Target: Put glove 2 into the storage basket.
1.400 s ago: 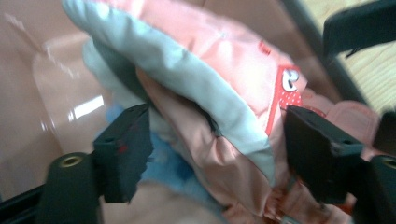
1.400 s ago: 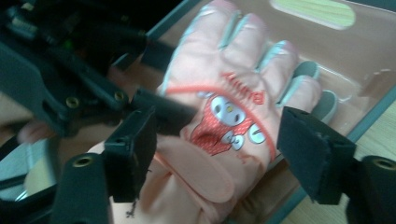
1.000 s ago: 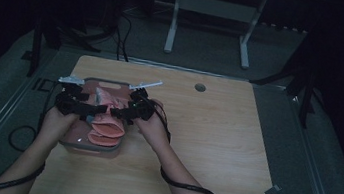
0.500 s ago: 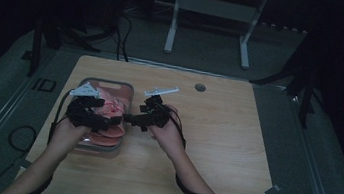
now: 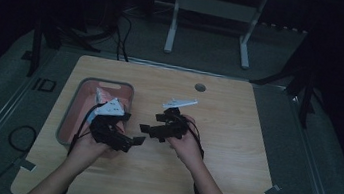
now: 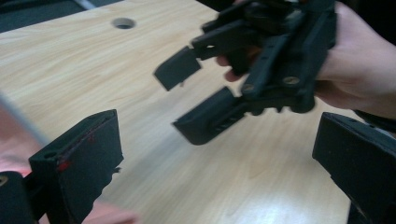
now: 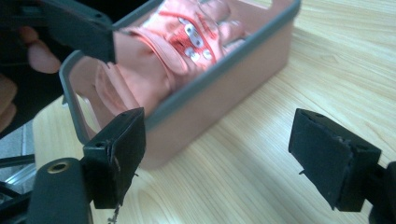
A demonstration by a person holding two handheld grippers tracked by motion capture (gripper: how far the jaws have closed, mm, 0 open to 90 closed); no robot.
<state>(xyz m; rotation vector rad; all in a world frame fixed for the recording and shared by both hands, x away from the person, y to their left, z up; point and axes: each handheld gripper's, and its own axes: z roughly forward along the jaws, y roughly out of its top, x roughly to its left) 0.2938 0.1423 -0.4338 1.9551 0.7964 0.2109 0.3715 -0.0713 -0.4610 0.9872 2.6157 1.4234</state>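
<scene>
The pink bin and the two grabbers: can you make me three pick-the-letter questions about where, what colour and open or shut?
1. Where is the pink bin on the table?
A left side
B right side
C far right corner

2. What colour is the cloth in the bin?
A blue
B pink
C green

3. How are the right gripper jaws?
A shut
B open
C gripping cloth

Answers: 1 A, the high view shows it at the left. 2 B, pink folds fill it. 3 B, bare wood shows between them.

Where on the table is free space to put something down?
The table is bare right of the right gripper, and along the near edge. The far strip is free except for a hole. It is crowded at the bin and around the left gripper.
</scene>
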